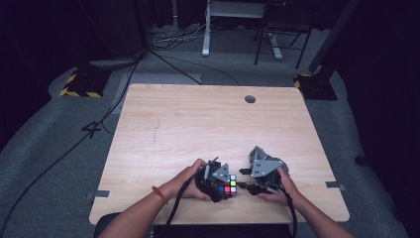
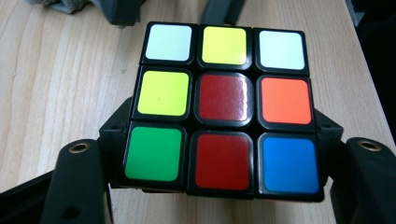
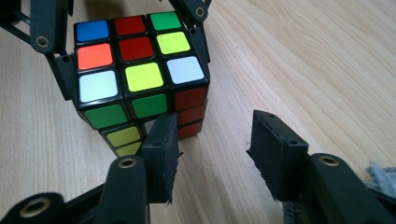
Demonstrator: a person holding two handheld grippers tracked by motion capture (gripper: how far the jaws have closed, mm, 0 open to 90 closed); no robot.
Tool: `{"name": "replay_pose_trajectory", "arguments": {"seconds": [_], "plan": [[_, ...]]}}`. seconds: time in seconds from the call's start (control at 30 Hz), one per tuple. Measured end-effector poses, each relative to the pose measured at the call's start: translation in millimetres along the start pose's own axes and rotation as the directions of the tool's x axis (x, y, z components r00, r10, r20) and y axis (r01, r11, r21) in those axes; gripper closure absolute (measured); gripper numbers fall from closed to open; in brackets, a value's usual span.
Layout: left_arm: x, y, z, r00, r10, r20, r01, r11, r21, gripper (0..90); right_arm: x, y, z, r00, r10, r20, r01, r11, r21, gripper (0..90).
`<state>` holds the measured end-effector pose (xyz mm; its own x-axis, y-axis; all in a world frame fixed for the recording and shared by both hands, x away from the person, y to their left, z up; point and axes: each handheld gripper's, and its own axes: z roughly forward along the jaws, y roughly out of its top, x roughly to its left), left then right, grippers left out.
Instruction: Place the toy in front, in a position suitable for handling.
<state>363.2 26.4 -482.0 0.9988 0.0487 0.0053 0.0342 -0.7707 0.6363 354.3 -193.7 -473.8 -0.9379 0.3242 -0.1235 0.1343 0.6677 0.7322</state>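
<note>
Step in hand: the left tool [image 1: 221,182] is clamping the puzzle cube [image 2: 224,105] by its two sides, holding it at the near edge of the bench [image 1: 198,124].
Right tool [image 3: 212,140]: jaws standing apart with nothing between them, one jaw sitting just in front of the cube's lower corner.
Next move, as I judge it: the right tool is needing to straddle one outer layer squarely, then pinch and twist.

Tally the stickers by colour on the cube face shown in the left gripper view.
On the cube face:
White: 2
Yellow: 2
Red: 2
Orange: 1
Green: 1
Blue: 1
Total: 9
</note>
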Motion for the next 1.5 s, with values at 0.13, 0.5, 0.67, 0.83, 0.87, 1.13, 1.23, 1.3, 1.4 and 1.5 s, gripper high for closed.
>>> {"name": "replay_pose_trajectory", "arguments": {"seconds": [0.13,0.5,0.67,0.83,0.87,1.13,1.23,1.3,1.4,1.5], "plan": [[-0.2,0.1,0.2,0.9999,0.002,0.01,-0.002,1.0,0.001,32.6,2.1,3.4,-0.5,0.9999,-0.009,0.007,0.009,1.0,-0.024,52.5],[-3.2,1.5,-2.0,0.9996,0.027,-0.004,-0.027,0.9996,0.007,30.0,7.2,18.7,0.6,0.9998,-0.02,0.003,0.02,0.997,-0.075,53.5],[-3.5,0.6,-4.6,0.9995,0.03,0.0,-0.03,0.9995,0.008,31.0,11.5,27.5,3.1,0.9994,-0.035,0.005,0.035,0.995,-0.092,53.4],[-4.0,-1.6,-5.0,0.9995,0.032,0.006,-0.032,0.9995,-0.007,32.5,12.9,31.8,2.2,0.9989,-0.042,0.019,0.044,0.995,-0.092,49.0],[-4.2,-1.6,-4.9,0.9994,0.034,0.0,-0.034,0.9994,-0.008,32.8,12.2,30.6,1.2,0.999,-0.036,0.024,0.038,0.996,-0.084,48.1],[-7.4,1.1,-8.6,0.9981,0.044,-0.043,-0.047,0.9967,-0.066,32.9,-3.7,5.3,-4.7,0.9976,0.022,0.065,-0.023,1.0,0.018,47.6],[-6.4,0.8,-7.9,0.9992,0.031,-0.027,-0.033,0.9959,-0.084,32.8,-3.2,-3.7,3.9,0.9996,0.018,0.022,-0.019,0.997,0.08,45.5],[-5.3,0.7,-5.6,0.9995,0.025,-0.016,-0.027,0.9956,-0.09,32.8,-1.7,-5.6,7.5,0.9997,0.024,-0.009,-0.023,0.996,0.081,44.0],[-4.6,0.2,-1.7,0.9995,0.018,-0.027,-0.02,0.9971,-0.074,32.4,-0.3,-3.7,7.2,0.9975,0.045,-0.054,-0.044,0.999,0.032,43.9],[-2.1,-1.1,-2.9,0.9999,-0.008,-0.007,0.007,0.9965,-0.083,31.4,-1.1,-3.0,4.0,0.9936,0.078,-0.082,-0.08,0.997,-0.018,44.0]]}}
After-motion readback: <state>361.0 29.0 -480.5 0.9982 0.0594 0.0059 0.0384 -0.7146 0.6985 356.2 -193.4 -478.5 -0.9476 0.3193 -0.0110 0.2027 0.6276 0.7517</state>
